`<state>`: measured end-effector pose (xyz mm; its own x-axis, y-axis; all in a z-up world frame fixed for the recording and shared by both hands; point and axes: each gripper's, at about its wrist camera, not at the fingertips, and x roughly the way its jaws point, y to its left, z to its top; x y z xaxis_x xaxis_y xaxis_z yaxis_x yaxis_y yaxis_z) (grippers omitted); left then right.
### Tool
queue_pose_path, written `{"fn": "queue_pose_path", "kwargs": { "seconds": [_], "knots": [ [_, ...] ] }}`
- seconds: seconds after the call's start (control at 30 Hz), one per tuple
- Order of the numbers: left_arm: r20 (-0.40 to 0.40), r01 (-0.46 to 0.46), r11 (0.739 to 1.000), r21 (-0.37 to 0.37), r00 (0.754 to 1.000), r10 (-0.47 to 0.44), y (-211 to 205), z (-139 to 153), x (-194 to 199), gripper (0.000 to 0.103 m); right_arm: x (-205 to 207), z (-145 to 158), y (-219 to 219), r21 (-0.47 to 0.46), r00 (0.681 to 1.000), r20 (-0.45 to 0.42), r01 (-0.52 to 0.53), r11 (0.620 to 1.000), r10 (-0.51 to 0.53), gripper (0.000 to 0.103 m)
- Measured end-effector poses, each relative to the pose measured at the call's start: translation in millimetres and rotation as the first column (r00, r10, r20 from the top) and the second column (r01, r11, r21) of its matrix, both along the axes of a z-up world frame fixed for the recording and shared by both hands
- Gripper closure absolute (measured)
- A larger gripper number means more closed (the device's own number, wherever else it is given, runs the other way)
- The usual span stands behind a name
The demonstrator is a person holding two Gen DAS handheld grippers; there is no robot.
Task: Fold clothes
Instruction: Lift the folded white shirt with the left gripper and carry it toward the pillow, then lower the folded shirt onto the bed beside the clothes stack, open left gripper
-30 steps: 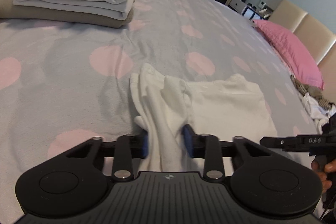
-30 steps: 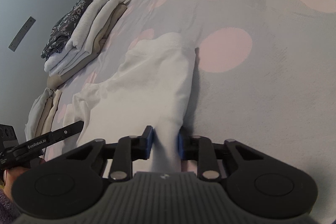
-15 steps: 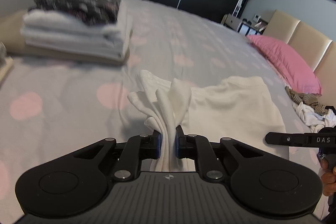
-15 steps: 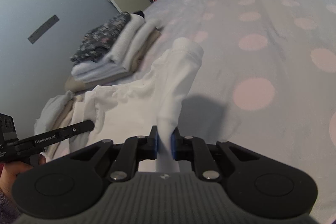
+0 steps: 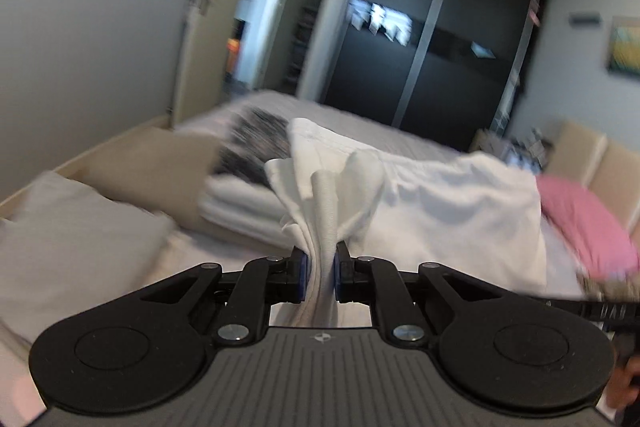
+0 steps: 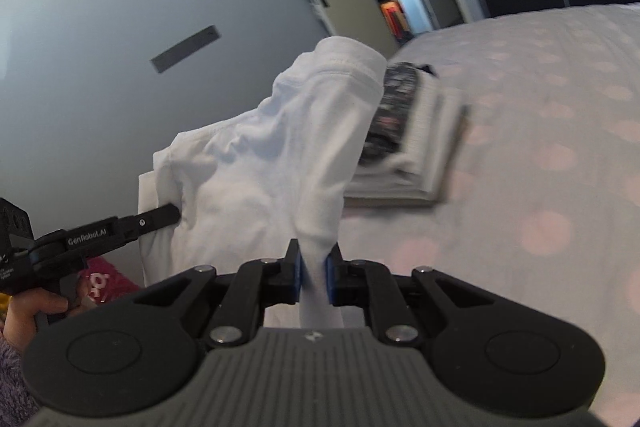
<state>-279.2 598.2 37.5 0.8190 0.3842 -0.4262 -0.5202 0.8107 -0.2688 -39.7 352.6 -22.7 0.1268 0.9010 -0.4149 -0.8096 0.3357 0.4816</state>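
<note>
**Mia:** Bedroom first, left camera. What's on the bed (image 5: 120, 247)?

**Ben:** A folded pile (image 5: 240, 187). In front of it, the left gripper (image 5: 320, 273) pinches the white shirt (image 5: 440, 211), lifted up.

**Mia:** Right camera?

**Ben:** The right gripper (image 6: 313, 273) pinches the shirt too, left of the pile. I think this shirt's fold is barely started.

Bedroom interior. Grey walls (image 5: 100, 39); a pale door (image 5: 200, 39) stands open onto a lit corridor. A dark sliding wardrobe (image 5: 432, 39) lines the far wall, reflecting light. The bed (image 6: 540, 155) carries a grey cover with pink dots, a pink pillow (image 5: 584, 227) and a beige padded headboard (image 5: 592, 155). A framed picture (image 5: 624, 47) hangs at right.
</note>
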Motion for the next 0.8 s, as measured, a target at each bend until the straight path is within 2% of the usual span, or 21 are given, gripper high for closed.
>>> {"fn": "queue_pose_path", "kwargs": {
  "seconds": [0.2,0.43,0.63,0.8],
  "knots": [
    [-0.019,-0.117,0.99,0.073,0.993,0.119,66,42,-45,0.093,-36,27,97,0.048,0.994,-0.049,-0.092,0.995,0.094,0.09],
    [-0.127,-0.169,0.972,0.165,0.973,0.191,136,66,-68,0.093,-79,34,200,0.057,0.98,-0.094,-0.17,0.984,0.175,0.09],
    [-0.221,-0.148,0.964,0.222,0.955,0.198,182,61,-60,0.093,-85,21,263,0.032,0.968,-0.16,-0.192,0.981,0.194,0.09],
    [-0.295,-0.12,0.967,0.224,0.937,0.184,215,33,-44,0.093,-77,-2,299,-0.016,0.966,-0.177,-0.195,0.981,0.189,0.09]
  ]
}}
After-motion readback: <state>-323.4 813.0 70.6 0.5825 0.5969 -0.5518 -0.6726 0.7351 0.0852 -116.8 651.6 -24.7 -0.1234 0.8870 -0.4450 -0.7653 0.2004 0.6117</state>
